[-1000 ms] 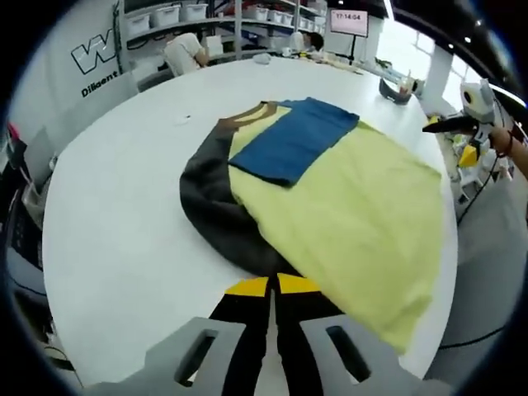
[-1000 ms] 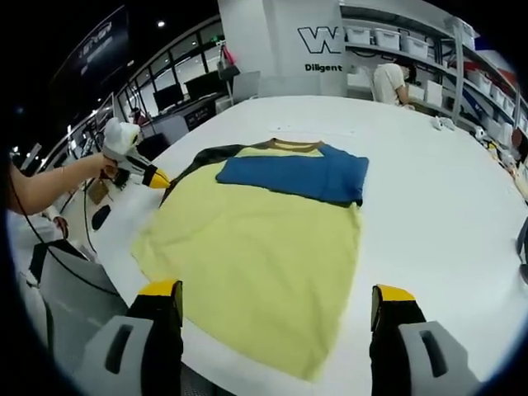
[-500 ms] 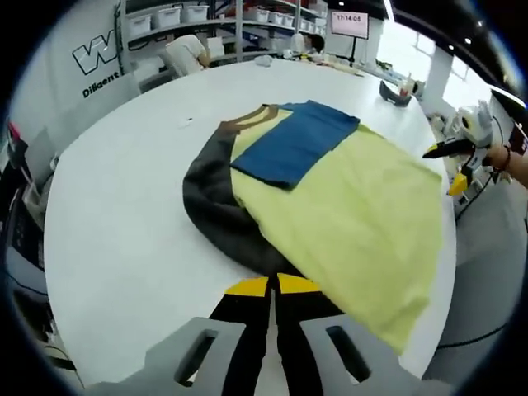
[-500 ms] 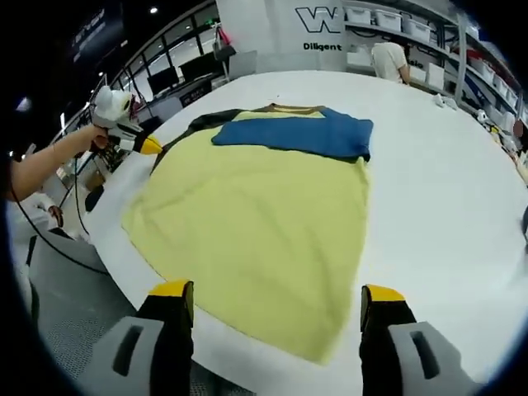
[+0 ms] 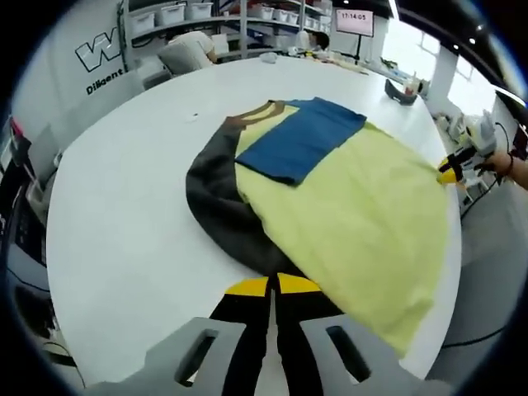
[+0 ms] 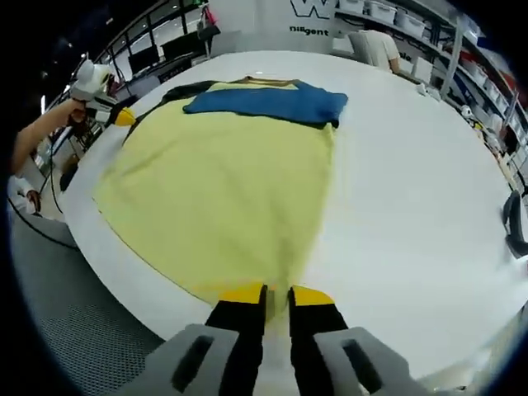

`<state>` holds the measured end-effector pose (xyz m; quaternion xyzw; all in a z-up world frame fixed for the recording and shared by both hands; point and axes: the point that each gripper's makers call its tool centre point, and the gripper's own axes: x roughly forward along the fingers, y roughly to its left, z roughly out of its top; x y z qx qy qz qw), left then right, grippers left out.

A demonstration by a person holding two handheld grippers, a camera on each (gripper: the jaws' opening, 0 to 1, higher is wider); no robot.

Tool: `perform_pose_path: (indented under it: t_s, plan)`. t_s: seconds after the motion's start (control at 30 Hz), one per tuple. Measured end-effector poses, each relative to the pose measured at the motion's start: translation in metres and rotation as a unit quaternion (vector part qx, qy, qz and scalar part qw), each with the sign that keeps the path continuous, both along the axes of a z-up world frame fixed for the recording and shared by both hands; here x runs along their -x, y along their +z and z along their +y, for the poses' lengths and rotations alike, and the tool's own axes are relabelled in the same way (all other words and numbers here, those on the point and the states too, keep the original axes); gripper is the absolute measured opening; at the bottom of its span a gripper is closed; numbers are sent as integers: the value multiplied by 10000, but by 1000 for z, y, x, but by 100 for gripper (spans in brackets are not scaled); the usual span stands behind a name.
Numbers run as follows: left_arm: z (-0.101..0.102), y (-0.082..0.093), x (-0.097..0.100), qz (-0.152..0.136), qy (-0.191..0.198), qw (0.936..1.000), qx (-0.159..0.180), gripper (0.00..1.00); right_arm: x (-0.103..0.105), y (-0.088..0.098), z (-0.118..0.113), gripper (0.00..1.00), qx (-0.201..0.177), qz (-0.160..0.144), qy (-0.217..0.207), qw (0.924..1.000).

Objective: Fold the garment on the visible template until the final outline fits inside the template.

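Observation:
A yellow garment (image 5: pixel 355 214) lies flat on the round white table (image 5: pixel 124 231), with a blue sleeve (image 5: pixel 297 140) folded across its chest and a dark sleeve (image 5: pixel 210 198) bunched along one side. My left gripper (image 5: pixel 271 285) is shut on the edge of the dark sleeve. In the right gripper view the same garment (image 6: pixel 214 190) spreads out with the blue sleeve (image 6: pixel 264 101) at the far end. My right gripper (image 6: pixel 276 295) is shut on the yellow hem by the table's edge. Each gripper shows in the other's view: the right gripper (image 5: pixel 450 173) and the left gripper (image 6: pixel 124 118), both at the cloth's edge.
The table (image 6: pixel 412 190) has bare white surface beside the garment. A dark object (image 5: pixel 398 91) sits on its far side. Shelves with bins (image 5: pixel 190 12) and a seated person (image 5: pixel 188 54) are behind. Grey floor (image 6: pixel 74 330) lies past the near rim.
The right gripper's jaws were wide apart; it came in to the yellow hem and they shut on it. The left gripper stays shut on the dark sleeve.

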<state>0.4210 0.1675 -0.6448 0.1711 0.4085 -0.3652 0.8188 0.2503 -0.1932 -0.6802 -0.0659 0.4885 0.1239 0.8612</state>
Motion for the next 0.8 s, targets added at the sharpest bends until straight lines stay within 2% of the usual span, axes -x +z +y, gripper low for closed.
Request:
perform_pose_path:
  t_s: [0.3,0.5,0.67,0.8]
  plan:
    - [25,-3,-13,-1,239,9995,-192,0,1,0,-2,0,-68,42,-53,10000]
    - [45,-6,-22,-16,355,9983,-458,0,0,2,-6,0,-139,84,-140,9998]
    - [72,-5,-37,-160,485,9949,-869,0,-1,7,-13,0,-61,131,-95,9999]
    - [81,-4,-44,-193,486,9933,-1030,0,-2,8,-17,0,-9,140,-72,9999]
